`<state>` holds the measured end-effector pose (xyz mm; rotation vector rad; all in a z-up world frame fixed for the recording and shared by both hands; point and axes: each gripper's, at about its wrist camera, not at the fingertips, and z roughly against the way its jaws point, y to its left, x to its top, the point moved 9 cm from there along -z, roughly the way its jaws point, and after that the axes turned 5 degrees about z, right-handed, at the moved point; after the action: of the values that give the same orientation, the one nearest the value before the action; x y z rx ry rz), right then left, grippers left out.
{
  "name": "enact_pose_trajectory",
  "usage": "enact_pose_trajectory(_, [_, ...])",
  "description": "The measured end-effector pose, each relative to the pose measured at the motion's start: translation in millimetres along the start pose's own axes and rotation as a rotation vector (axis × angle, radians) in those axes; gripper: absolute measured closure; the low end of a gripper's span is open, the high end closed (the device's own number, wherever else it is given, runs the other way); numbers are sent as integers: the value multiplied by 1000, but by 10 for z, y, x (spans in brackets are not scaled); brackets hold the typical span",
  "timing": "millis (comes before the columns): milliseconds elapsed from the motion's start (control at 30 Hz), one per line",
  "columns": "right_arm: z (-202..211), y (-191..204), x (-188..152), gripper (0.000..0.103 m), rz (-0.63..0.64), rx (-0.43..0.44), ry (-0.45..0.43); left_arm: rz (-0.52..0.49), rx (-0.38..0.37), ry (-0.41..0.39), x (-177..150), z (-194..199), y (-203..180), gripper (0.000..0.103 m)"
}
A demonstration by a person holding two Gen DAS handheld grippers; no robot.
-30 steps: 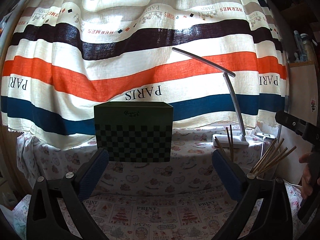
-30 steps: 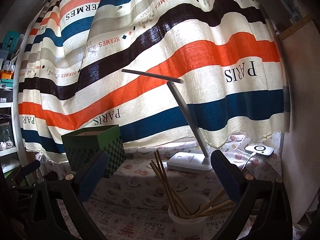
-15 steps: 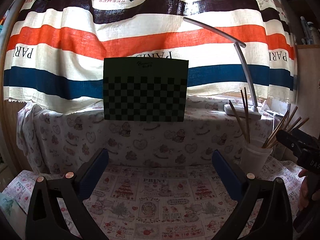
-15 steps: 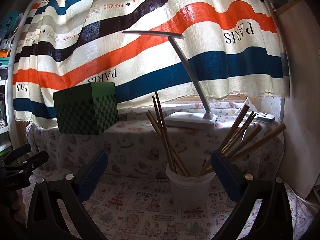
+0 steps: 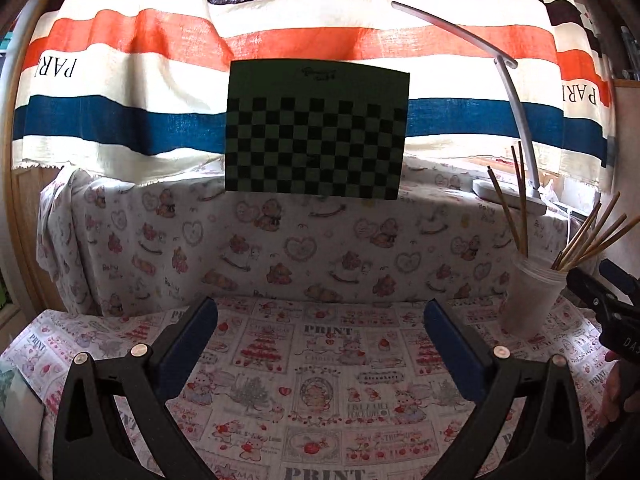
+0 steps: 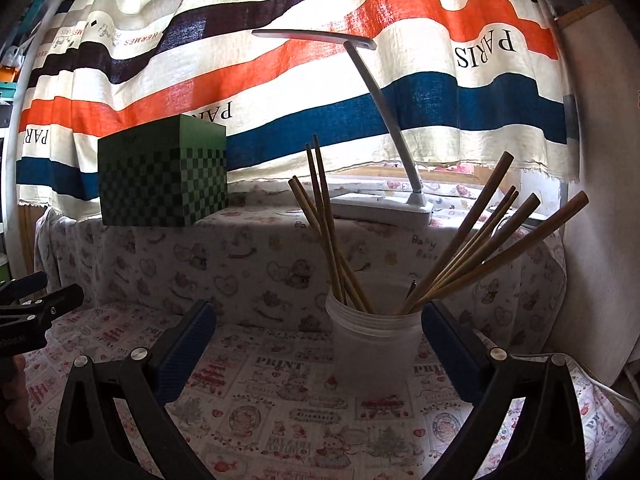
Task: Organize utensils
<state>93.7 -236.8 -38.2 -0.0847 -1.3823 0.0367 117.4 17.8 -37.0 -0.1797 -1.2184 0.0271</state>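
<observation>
Inside one cup point(image 6: 374, 344); nine chopsticks point(image 6: 472, 248)

The chopsticks point(image 6: 472, 248) are slender brown wooden sticks standing on end in a translucent white plastic cup point(image 6: 374, 344). They fan into two clusters: one leans left against the rim, the other splays right. The cup stands upright on the printed tablecloth point(image 6: 272, 396).
</observation>
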Motion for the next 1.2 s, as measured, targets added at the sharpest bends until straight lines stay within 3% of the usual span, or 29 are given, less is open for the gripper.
enact_pose_trajectory(100, [-47,-47,-30,0,-21,-5,27,6,17,-16,14,23,24,1])
enact_pose_trajectory(233, [-134,-39,-91,0,-2,-27,81,-60,62,-36,6,44,-70,1])
enact_pose_trajectory(333, [-123,7,-84,0,18,-18,71,-89,37,-37,-3,49,-133,1])
enact_pose_trajectory(1200, [-150,-35,-94,0,14,-39,86,-69,55,-32,4,29,-81,0])
